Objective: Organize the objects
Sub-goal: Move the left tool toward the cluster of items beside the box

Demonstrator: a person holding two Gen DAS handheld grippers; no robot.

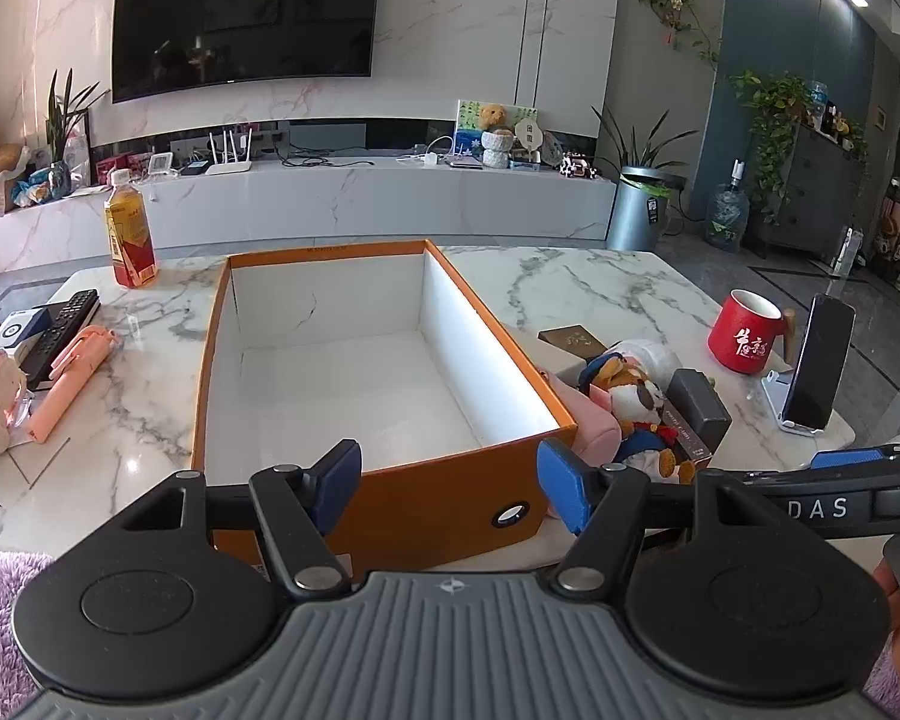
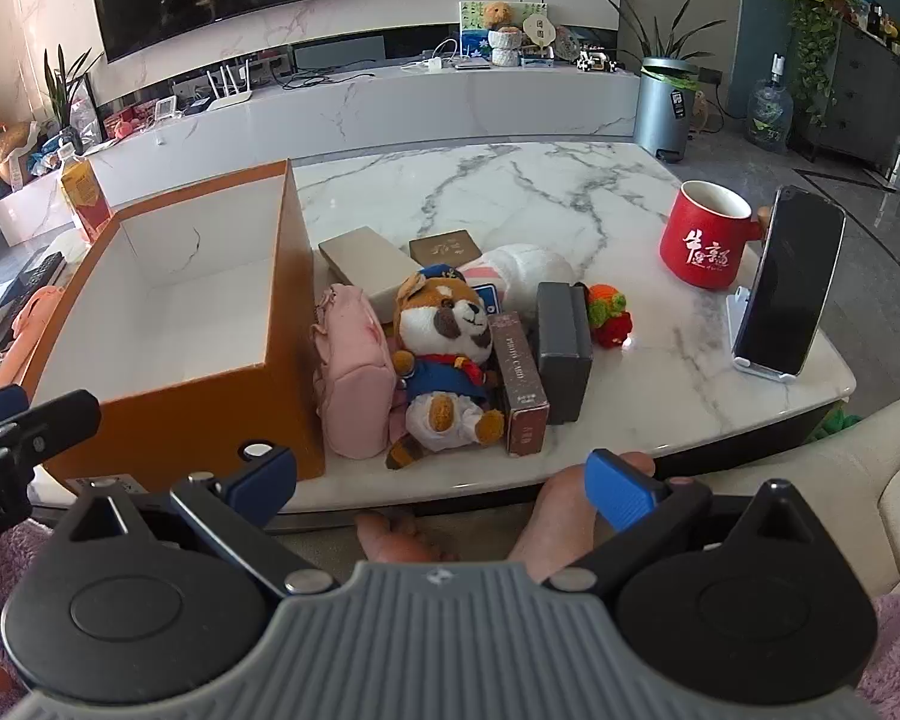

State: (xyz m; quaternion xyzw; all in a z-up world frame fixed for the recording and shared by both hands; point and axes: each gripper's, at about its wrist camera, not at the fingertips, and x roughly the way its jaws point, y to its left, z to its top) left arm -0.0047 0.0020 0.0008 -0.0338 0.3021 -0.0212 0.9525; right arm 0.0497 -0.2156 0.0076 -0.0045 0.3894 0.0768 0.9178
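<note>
I hold my left gripper (image 1: 450, 483) and right gripper (image 2: 441, 483) level at the table's (image 2: 510, 192) near edge, jaws apart, flanking the orange box (image 2: 294, 300).

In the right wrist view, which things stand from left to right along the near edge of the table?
orange box → pink pouch → plush toy → brown card box → grey box → phone on its stand

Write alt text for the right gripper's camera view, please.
An open gripper hovers at the near edge of a marble table, facing a plush raccoon, a pink pouch and small boxes beside an empty orange box. A red mug and a propped phone stand to the right.
</note>
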